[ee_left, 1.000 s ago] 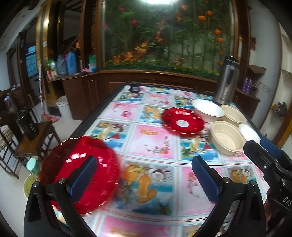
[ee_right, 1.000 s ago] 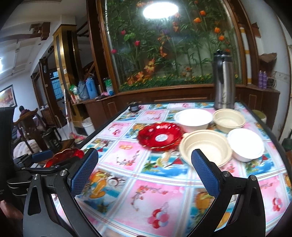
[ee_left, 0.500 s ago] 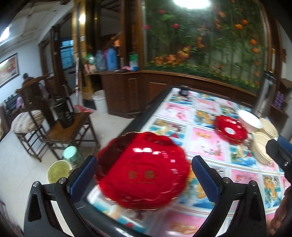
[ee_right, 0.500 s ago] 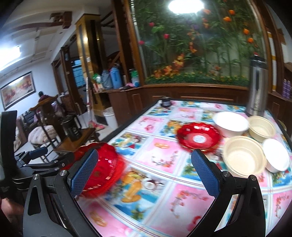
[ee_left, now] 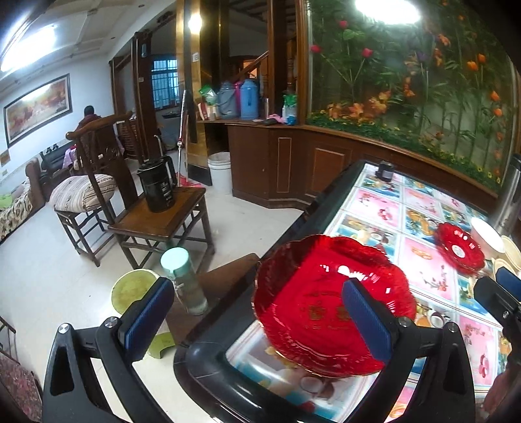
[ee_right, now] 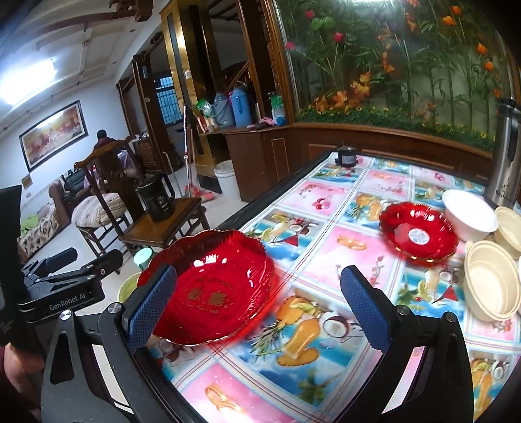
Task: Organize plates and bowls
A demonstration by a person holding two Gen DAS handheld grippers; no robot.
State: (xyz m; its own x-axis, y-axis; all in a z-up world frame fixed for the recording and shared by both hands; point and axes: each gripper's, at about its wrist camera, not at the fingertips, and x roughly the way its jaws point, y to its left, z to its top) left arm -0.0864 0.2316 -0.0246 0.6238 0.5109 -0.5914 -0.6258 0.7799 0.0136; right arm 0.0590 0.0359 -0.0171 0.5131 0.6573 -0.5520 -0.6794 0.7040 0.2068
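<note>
Cream bowls (ee_left: 511,257) cut off at the left-wrist view's right edge.

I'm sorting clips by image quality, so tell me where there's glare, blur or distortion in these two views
Left wrist: ceiling light blown out white, a glare spot on the red plate, straight cabinet edges bowed by the fisheye. Right wrist: the red plate's right rim smeared by motion, the window bright, the picture's corners black.

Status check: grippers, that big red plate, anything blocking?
Left gripper and right gripper open, empty. Big red plate at table corner, overhanging the edge. Nothing blocking; small red plate beside bowls.
</note>
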